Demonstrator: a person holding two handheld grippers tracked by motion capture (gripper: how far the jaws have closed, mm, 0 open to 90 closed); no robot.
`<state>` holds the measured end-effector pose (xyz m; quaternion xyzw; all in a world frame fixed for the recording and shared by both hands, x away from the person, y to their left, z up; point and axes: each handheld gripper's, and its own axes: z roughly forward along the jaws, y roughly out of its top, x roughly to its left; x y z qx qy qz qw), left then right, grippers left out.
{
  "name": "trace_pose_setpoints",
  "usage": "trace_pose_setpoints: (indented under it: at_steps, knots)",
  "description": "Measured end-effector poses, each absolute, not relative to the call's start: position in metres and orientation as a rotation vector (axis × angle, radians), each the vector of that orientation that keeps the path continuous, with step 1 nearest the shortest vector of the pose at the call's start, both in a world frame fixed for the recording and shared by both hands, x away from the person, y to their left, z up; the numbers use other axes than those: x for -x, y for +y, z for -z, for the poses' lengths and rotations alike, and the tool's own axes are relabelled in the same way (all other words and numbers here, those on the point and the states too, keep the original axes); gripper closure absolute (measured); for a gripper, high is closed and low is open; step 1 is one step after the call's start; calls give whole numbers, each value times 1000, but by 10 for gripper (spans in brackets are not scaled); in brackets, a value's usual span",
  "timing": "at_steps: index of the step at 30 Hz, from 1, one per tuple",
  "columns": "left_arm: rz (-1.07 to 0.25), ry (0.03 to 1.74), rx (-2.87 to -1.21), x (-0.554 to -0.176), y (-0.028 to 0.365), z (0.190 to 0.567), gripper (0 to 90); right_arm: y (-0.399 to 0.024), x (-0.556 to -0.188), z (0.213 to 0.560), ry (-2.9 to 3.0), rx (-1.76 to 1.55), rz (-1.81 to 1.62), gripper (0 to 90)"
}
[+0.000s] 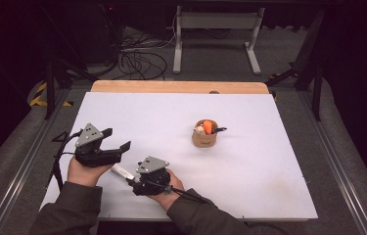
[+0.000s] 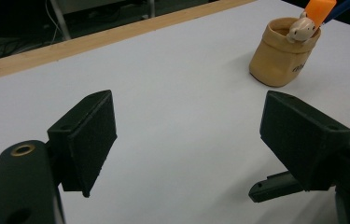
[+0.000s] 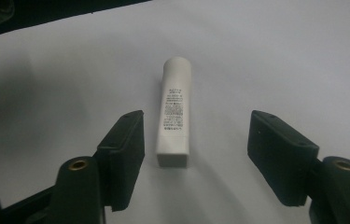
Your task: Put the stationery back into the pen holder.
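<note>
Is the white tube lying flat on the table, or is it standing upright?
Lying flat. In the right gripper view the white tube rests lengthwise on the table, between the right gripper's open jaws, untouched.

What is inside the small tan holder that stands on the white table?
The small tan holder holds an orange piece, a beige rounded piece and a dark blue stick, all poking above the rim. Their lower parts and the bottom are hidden by its wall.
</note>
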<state>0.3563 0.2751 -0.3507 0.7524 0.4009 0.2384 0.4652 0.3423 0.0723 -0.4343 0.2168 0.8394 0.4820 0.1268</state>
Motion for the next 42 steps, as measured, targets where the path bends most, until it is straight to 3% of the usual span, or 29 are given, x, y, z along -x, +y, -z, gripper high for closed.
trace_pose_setpoints:
  at_steps: [42]
  knots:
    - [-584, 999, -1842, -356, 276, 350, 197, 98, -340, 442, 2562, -649, -1184, 574]
